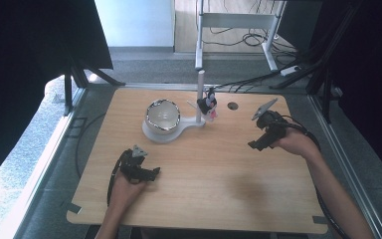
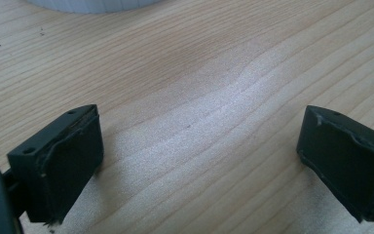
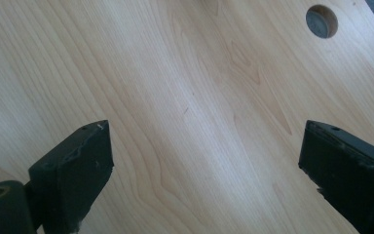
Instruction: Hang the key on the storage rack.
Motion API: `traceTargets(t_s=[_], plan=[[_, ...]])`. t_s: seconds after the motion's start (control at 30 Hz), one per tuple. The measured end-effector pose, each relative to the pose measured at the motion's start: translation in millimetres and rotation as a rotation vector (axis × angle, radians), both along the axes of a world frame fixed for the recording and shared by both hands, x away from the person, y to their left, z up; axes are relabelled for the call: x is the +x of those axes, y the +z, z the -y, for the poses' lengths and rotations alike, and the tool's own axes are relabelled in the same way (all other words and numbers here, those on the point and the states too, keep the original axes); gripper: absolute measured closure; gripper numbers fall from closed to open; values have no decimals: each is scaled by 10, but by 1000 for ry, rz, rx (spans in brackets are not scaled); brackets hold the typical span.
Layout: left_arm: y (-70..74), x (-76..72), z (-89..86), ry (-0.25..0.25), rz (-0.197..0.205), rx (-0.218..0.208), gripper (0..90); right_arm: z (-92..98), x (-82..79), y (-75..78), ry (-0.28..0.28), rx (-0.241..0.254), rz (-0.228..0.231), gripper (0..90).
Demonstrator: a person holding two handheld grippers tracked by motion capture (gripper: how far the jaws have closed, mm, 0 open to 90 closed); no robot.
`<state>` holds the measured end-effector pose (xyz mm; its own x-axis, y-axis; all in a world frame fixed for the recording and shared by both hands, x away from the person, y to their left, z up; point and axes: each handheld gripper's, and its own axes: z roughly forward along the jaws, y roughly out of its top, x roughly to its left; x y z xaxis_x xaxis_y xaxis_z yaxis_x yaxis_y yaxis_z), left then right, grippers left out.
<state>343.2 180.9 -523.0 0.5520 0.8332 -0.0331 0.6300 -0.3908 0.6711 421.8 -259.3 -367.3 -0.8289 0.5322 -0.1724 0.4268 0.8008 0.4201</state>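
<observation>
Both grippers are empty, so the work seems to be at its start, in the approach step. The left gripper (image 1: 151, 173) rests low on the wooden table (image 1: 219, 199), in front of the white stand (image 1: 171, 130) and a little to the left of it. In the left gripper view its jaws are spread wide with only bare wood between them, and the rim of the stand's base (image 2: 92, 5) shows at the top edge. The right gripper (image 1: 255, 145) is held to the right of the stand, well apart from it. Its jaws are also spread, over bare wood, and a round hole in the table (image 3: 321, 21) appears beyond them.

The stand carries a bowl-like cup (image 1: 162, 114) on the wide end of its base. A thin white pole (image 1: 200, 97) rises upright from the narrow end. A small dark figure with some pink (image 1: 210, 104) hangs just to the right of the pole, near its upper half, on a short arm. Its details are too small to tell.

The base has its long axis from front-left to back-right, and the pole's long axis is vertical.

I judge that the next move calls for bringing one gripper toward the stand, probably the right one toward the hanging figure. The jaws should stay spread until they are on both sides of it.
</observation>
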Motion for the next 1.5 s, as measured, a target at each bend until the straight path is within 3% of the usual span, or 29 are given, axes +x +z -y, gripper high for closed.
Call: traceTargets(t_s=[0.63,0.93,1.2,1.5], plan=[[-1,-2,2,3,-1,-3,30,293,-359,-249,-40,14,-13,58],[1,-3,0,-1,-3,1,30,403,-503,-471,-62,43,-3,6],[0,-2,0,0,-1,1,30,476,-625,-708,-96,49,-9,4],[-1,-2,1,0,0,0,30,538,-747,-988,-138,97,-13,8]])
